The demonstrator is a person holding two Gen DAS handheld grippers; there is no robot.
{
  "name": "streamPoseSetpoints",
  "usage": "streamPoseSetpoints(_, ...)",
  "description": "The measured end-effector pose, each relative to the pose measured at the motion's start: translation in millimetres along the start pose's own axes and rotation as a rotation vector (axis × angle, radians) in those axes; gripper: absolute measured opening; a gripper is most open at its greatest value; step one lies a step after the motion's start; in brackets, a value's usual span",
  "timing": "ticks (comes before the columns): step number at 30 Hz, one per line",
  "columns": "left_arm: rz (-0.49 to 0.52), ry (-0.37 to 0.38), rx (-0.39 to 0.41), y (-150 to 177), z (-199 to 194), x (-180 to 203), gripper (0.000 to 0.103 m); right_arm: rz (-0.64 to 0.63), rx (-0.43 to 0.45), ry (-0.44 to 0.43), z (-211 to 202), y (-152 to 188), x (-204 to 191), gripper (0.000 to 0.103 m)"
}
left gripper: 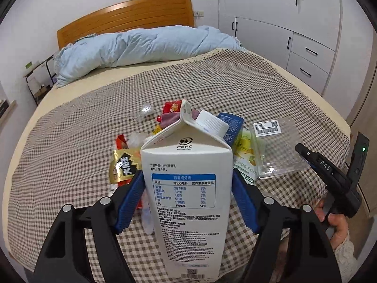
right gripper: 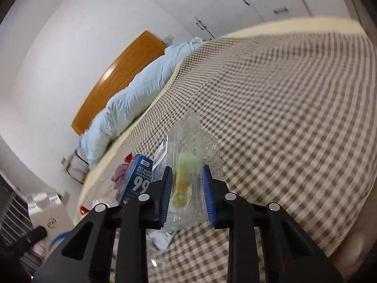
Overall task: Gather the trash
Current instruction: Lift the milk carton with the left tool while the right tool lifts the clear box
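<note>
A white milk carton (left gripper: pixel 186 188) with a white screw cap stands upright between the blue pads of my left gripper (left gripper: pixel 187 172), which press on its two sides. My right gripper (right gripper: pixel 187 168) is shut on a clear plastic clamshell box (right gripper: pixel 193 155) with a barcode label. Seen from the left wrist, that box (left gripper: pixel 275 146) lies on the checked bedspread (left gripper: pixel 235 82) at the right. Behind the carton lie a gold snack wrapper (left gripper: pixel 122 165), a red wrapper (left gripper: pixel 173 106), a blue box (left gripper: pixel 232 125) and a yellow-green dog food pouch (left gripper: pixel 245 155).
A rolled light-blue duvet (left gripper: pixel 141 49) lies along the wooden headboard (left gripper: pixel 127 16). White wardrobe doors and drawers (left gripper: pixel 294 35) stand at the right. The bed's right edge (left gripper: pixel 341 122) is close to the clamshell box. A hand (left gripper: pixel 337 226) holds the right gripper's handle.
</note>
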State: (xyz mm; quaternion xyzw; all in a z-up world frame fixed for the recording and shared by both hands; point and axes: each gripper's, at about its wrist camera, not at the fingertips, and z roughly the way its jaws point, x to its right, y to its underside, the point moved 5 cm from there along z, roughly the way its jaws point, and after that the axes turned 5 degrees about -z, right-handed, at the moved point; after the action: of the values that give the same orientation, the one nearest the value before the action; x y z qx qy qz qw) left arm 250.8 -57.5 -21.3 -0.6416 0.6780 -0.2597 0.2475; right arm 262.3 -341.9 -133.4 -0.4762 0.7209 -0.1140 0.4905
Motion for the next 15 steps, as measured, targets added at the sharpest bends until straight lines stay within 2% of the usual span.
streamPoseSetpoints(2, -0.004, 0.018, -0.042, 6.1, 9.7, 3.5, 0.072, 0.043, -0.036, -0.013, 8.3, 3.3, 8.5, 0.028)
streamPoseSetpoints(6, 0.000, 0.013, -0.073, 20.8, 29.9, 8.2, 0.075, 0.153, -0.072, -0.023, 20.1, 3.1, 27.0, 0.035)
streamPoseSetpoints(10, -0.004, 0.014, -0.123, 37.2, 50.0, 10.7, 0.079, 0.220, -0.123, -0.012, 24.3, 9.7, 40.3, 0.058)
streamPoseSetpoints(13, -0.019, 0.030, -0.144, 48.6, 59.7, 8.2, 0.080, 0.245, -0.138, 0.001, 24.2, 14.0, 46.8, 0.067)
streamPoseSetpoints(15, -0.037, 0.043, -0.154, 54.4, 63.2, 4.8, 0.080, 0.266, -0.150, 0.000, 20.5, 16.5, 50.3, 0.069)
